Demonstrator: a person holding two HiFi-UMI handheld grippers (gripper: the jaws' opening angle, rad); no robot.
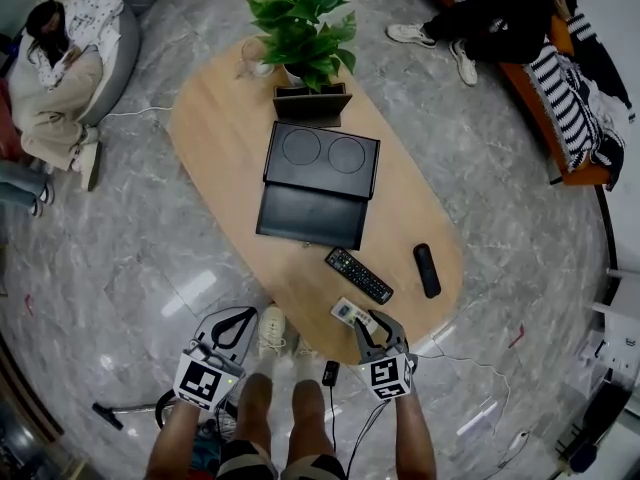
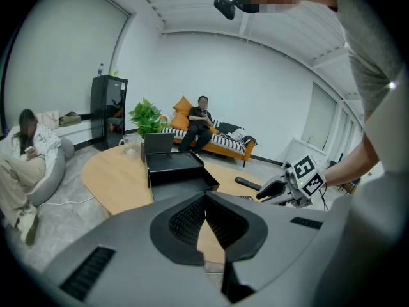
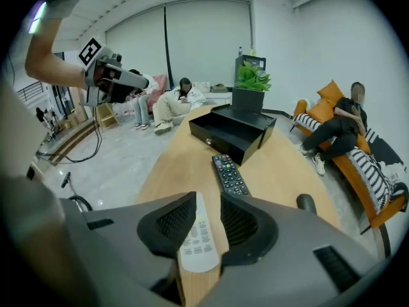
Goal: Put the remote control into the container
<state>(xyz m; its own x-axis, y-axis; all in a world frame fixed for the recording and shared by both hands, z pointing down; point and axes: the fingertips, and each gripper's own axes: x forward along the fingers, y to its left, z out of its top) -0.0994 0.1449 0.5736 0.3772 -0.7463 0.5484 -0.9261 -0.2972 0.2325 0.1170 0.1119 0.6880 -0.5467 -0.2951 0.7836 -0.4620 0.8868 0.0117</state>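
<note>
Leftmost, on the floor [image 1: 130,258]: a person [image 1: 60,58] slumped on a grey beanbag [image 1: 125,28]. Next, low in the head view, the left gripper [image 1: 240,316]: hangs off the near end of the table [image 1: 215,128], over marble, fingers pressed together with nothing between them, shown just as closed in the left gripper view [image 2: 205,200]. Mid-table, at the far end, a leafy plant [image 1: 300,28]; in front of it the black container [image 1: 318,173], also seen ahead in the right gripper view [image 3: 233,130]. Nearer, a long black remote [image 1: 358,275] lying slantwise, close to the container's front edge. Then the task's white remote [image 1: 352,313]: flat on the wood at the table's near end, well apart from the container. Straddling it, the right gripper [image 1: 378,320]: fingers apart, one on each side of the white remote [image 3: 199,238], not clamped on it. Just right of that, a small remote [image 1: 427,270], dark and rounded, lying alone. Rightmost, a second person [image 1: 500,13] seated on an orange sofa [image 1: 585,176].
</note>
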